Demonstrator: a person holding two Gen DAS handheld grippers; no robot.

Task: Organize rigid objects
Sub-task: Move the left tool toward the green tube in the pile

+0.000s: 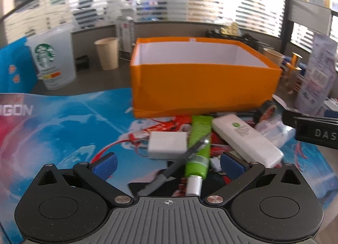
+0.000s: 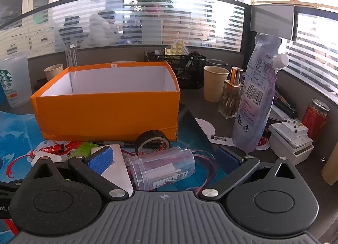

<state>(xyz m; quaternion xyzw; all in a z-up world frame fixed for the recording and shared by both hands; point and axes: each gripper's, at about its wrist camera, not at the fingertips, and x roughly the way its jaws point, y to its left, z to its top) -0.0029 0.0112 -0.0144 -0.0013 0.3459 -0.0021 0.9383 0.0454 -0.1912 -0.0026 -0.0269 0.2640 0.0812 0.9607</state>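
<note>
Where right view reaches: clear jar point(image 2: 162, 167).

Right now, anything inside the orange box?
Only the white inner walls of the orange box show, with nothing rising above its rim. Its floor is hidden behind the front wall in both views, so low items cannot be ruled out.

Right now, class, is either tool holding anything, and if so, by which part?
Nothing is held. The left tool is open over the green tube; the right tool is open around the clear jar, not clamped.
</note>
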